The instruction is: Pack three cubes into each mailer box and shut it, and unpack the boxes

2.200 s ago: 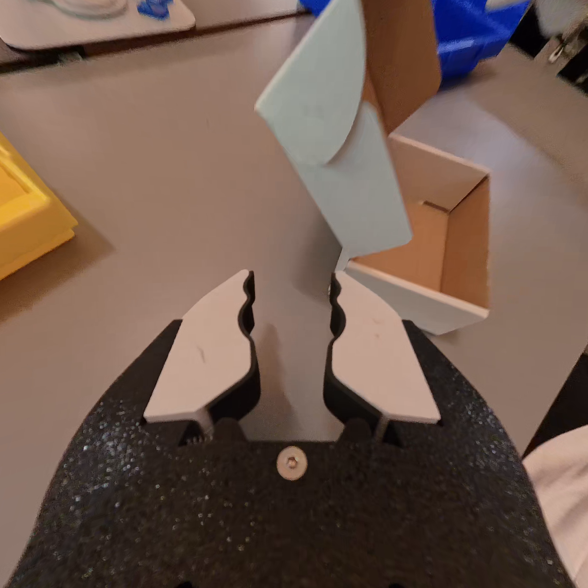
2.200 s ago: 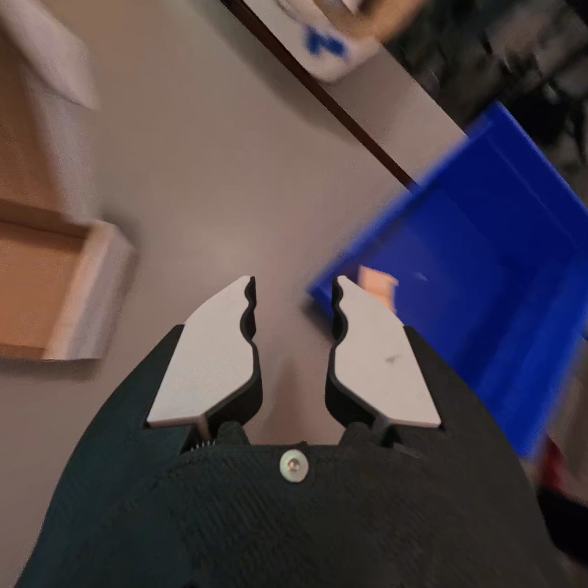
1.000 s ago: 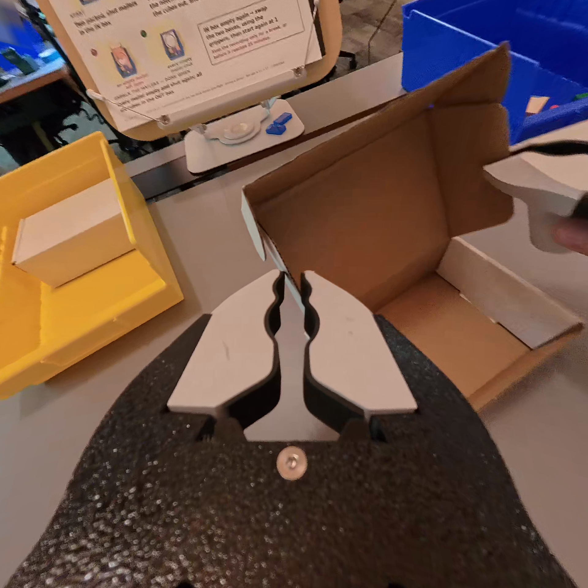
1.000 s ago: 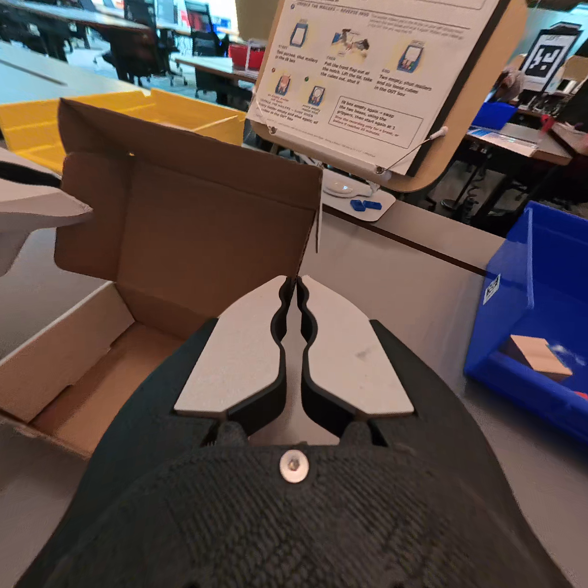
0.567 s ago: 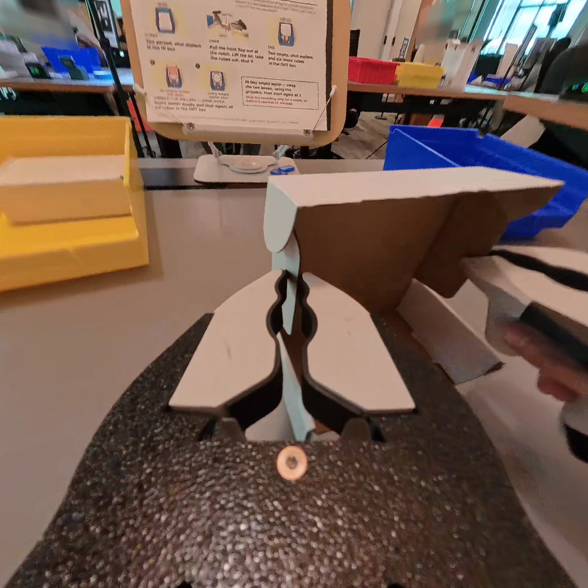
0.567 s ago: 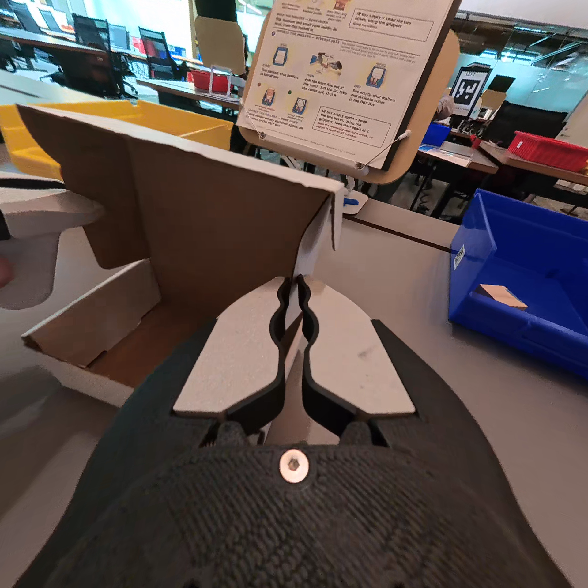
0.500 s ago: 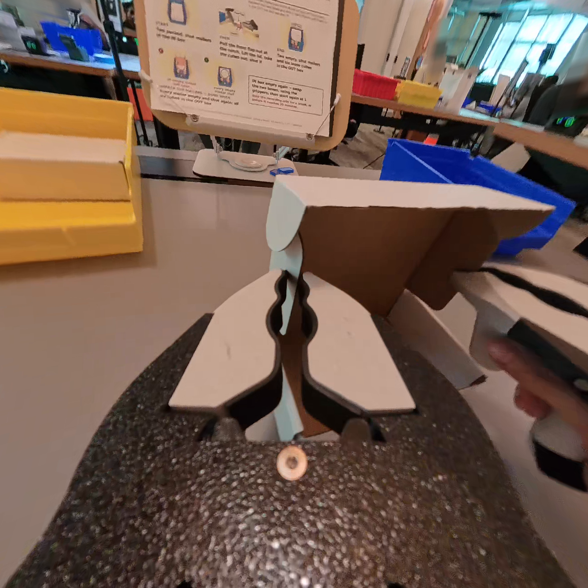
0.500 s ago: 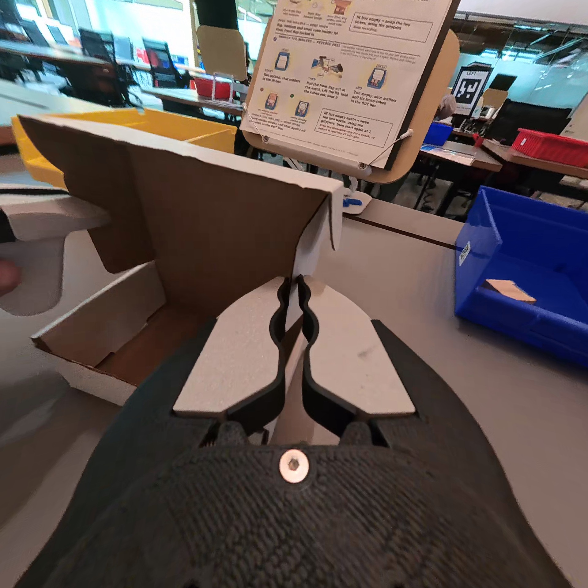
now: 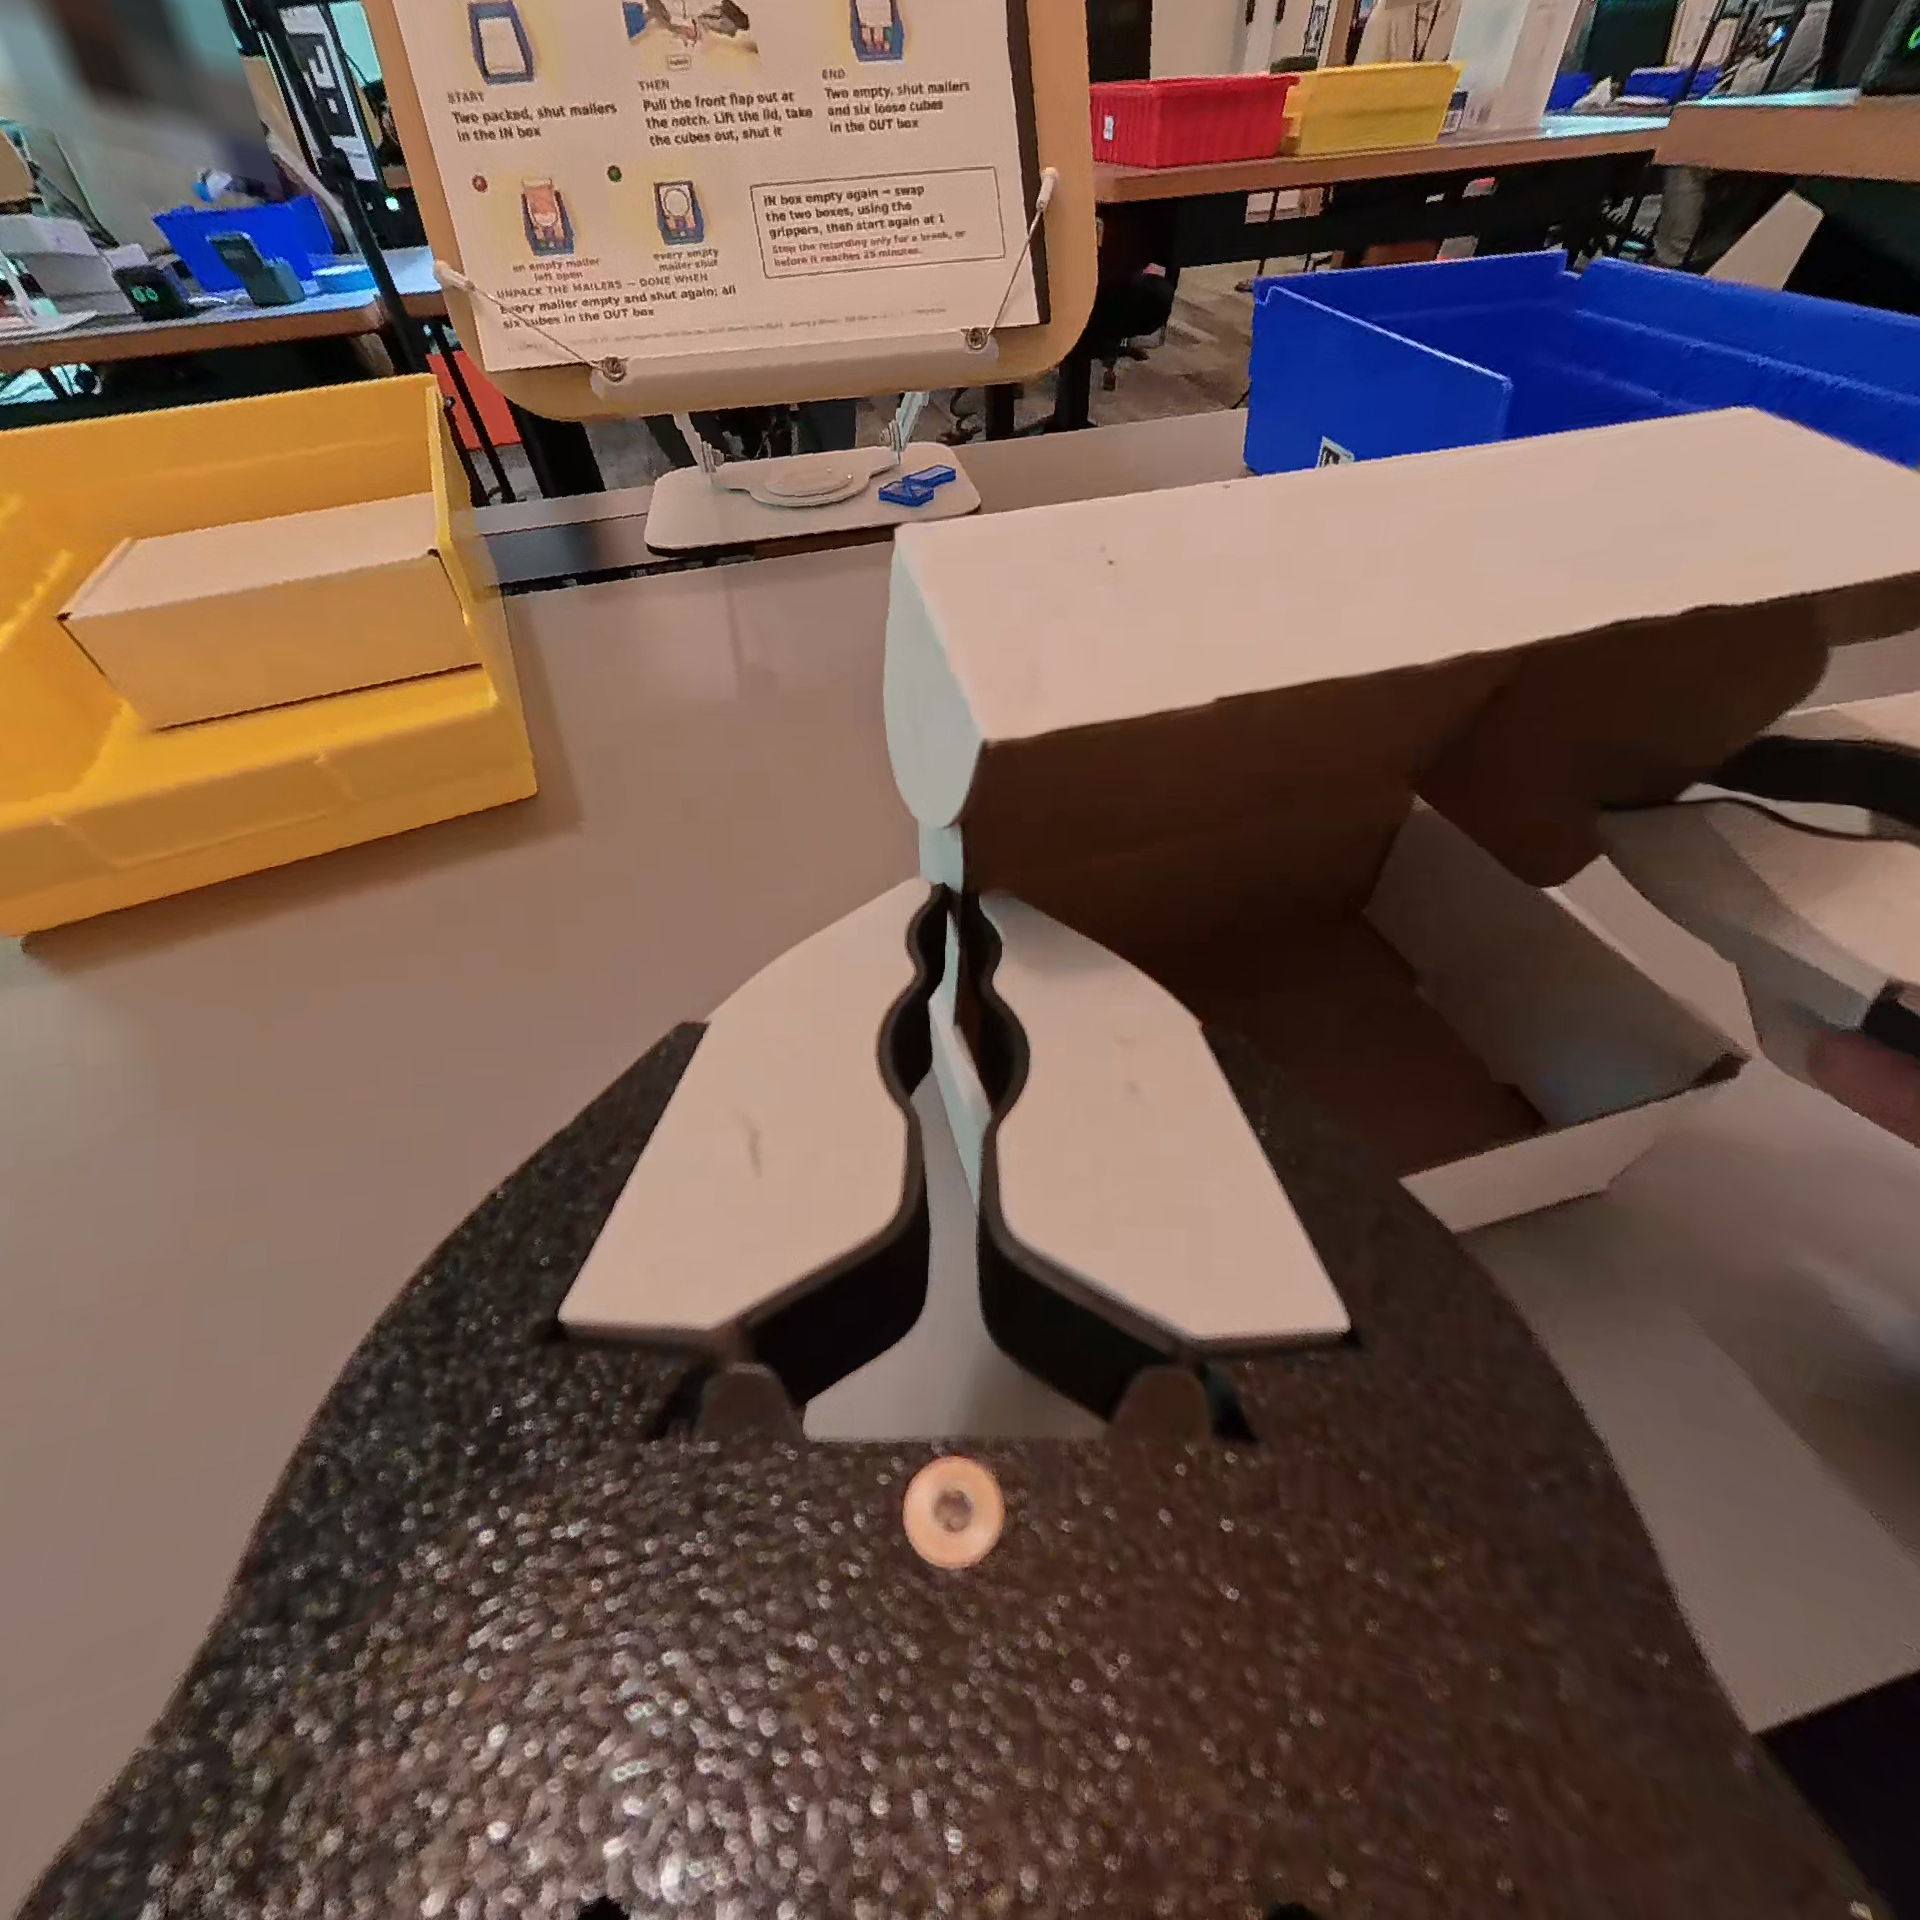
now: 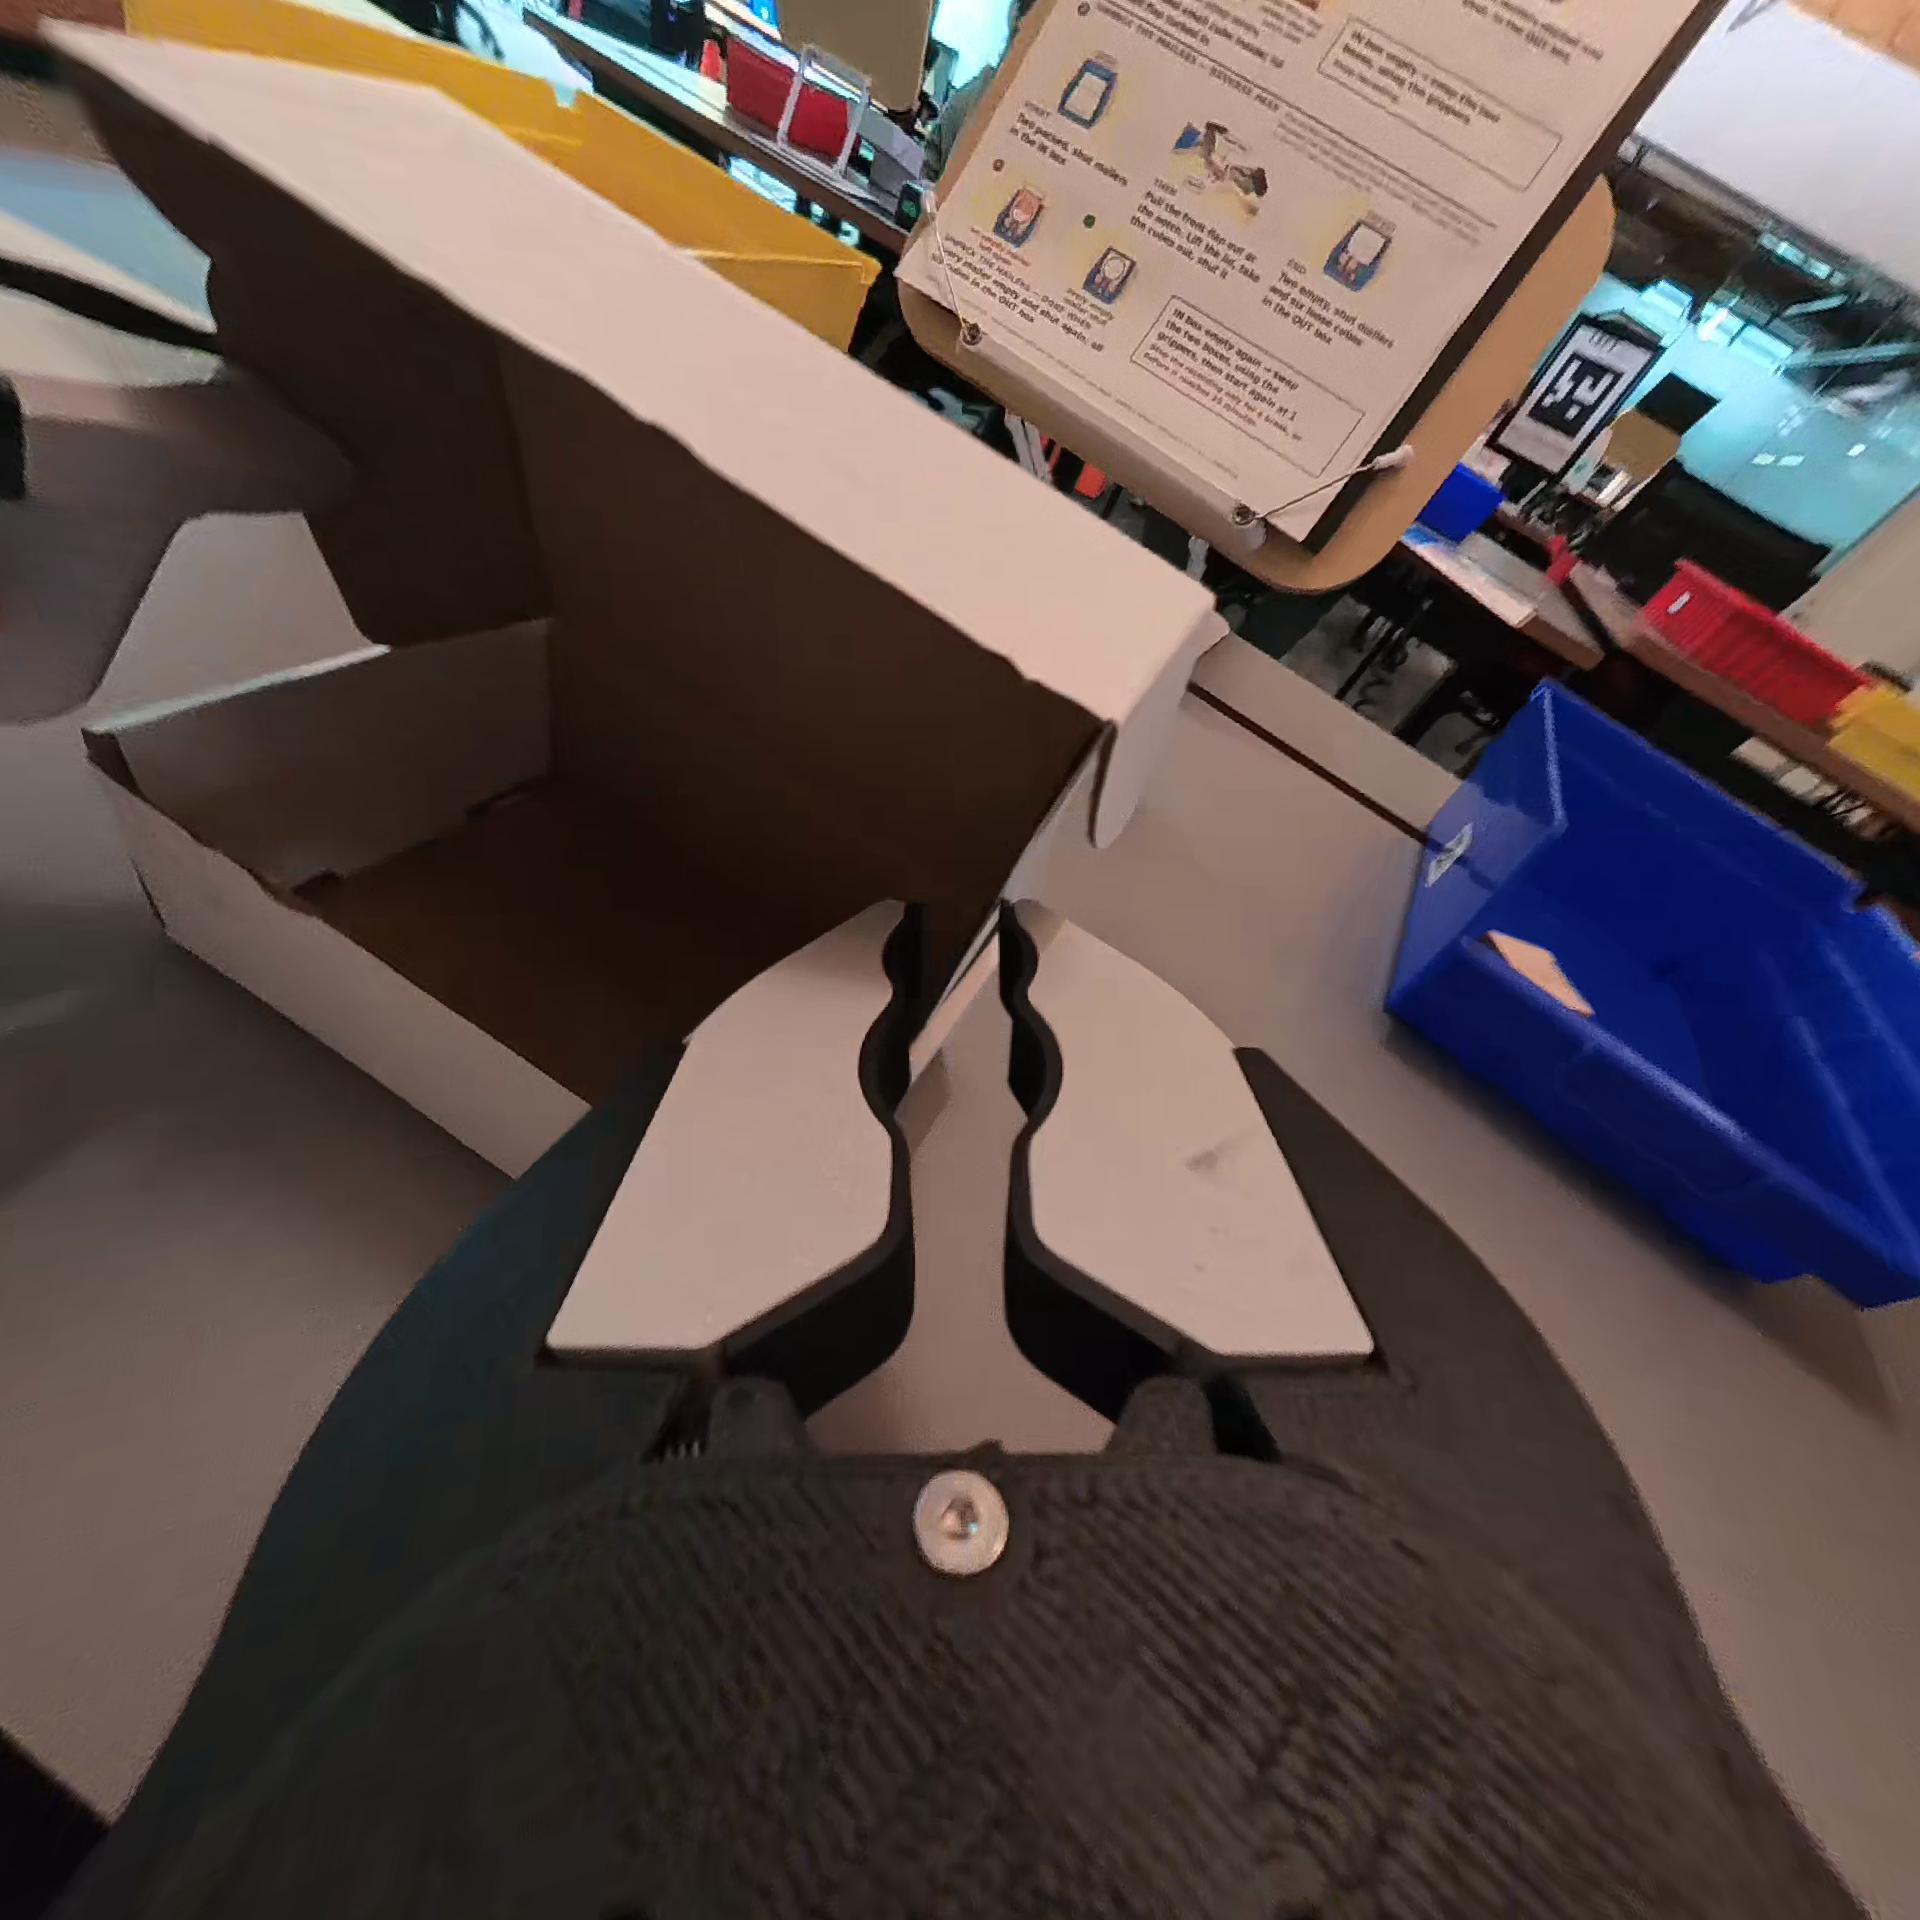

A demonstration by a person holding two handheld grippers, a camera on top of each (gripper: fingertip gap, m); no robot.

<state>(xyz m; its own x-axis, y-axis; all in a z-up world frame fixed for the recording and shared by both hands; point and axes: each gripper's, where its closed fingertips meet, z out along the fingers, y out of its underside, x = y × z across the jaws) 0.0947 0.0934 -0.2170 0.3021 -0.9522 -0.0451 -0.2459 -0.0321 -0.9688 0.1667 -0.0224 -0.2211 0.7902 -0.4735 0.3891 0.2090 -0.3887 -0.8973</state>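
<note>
Mailer box [image 9: 1340,623] — white outside, brown corrugated card inside; tray empty, lid half lowered over it, rounded side flaps hanging from the lid. It rests on the grey desk [image 9: 312,1091], directly ahead of both tools.

Left hand-held gripper [image 9: 951,914] — clenched on the white side flap at the lid's left corner; the card edge runs between its fingers.

Right hand-held gripper [image 10: 951,920] — fingers nearly together at the lid's right corner, a narrow gap visible; whether they pinch the flap cannot be told.

Second mailer box [image 9: 270,613] — white, shut, lying in the yellow bin [image 9: 260,810] to the left of the left tool.

Blue bin [image 10: 1683,997] — to the right of the right tool, one pale wooden cube [image 10: 1538,971] inside.

Instruction board [image 9: 748,177] — on a stand beyond the box.
</note>
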